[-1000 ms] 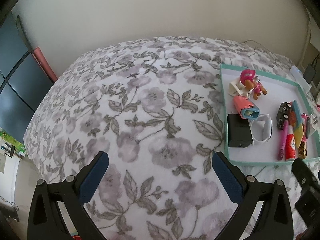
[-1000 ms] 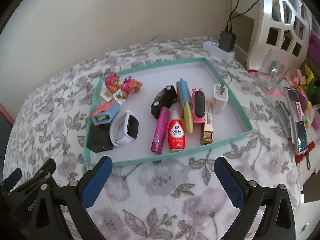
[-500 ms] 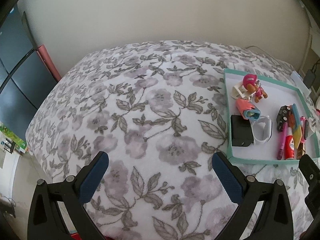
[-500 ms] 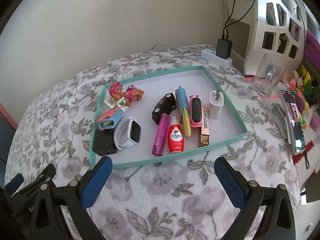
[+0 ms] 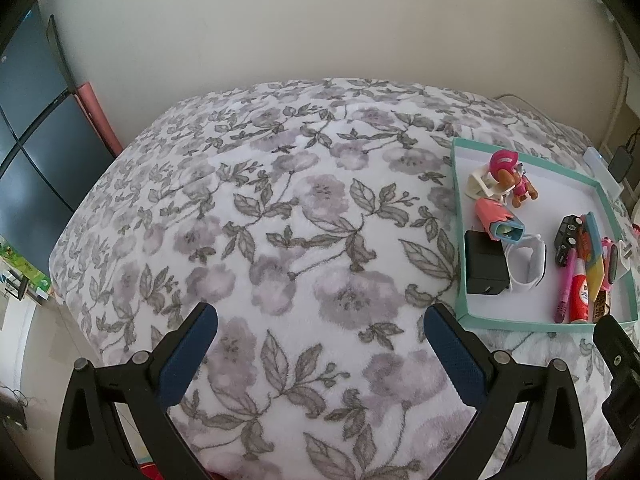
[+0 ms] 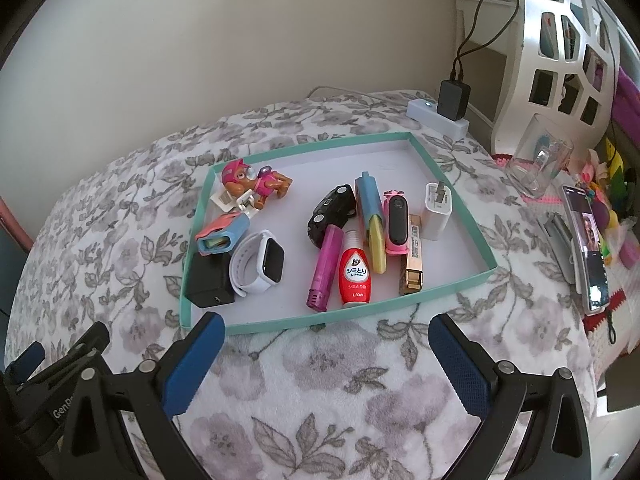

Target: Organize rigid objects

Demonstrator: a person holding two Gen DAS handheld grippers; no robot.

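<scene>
A shallow teal-rimmed tray (image 6: 460,200) lies on a floral blanket and holds several small items: a pink toy pup (image 6: 252,182), a white smartwatch (image 6: 260,260), a black charger block (image 6: 208,280), a magenta tube (image 6: 325,268), a red bottle (image 6: 354,274), a black toy car (image 6: 332,214), a white plug (image 6: 436,210). My right gripper (image 6: 326,360) hangs open in front of the tray's near rim, holding nothing. My left gripper (image 5: 320,344) is open over bare blanket, with the tray (image 5: 460,240) to its right.
A white power strip with a black adapter (image 6: 452,98) sits behind the tray. At the right are a glass cup (image 6: 538,164), a phone (image 6: 588,248) and a white cut-out shelf (image 6: 560,52). A dark cabinet (image 5: 28,140) stands left of the bed.
Both grippers have drawn back and risen a little, so the tray and blanket look smaller and farther. Jaws stayed open; nothing in the tray moved.
</scene>
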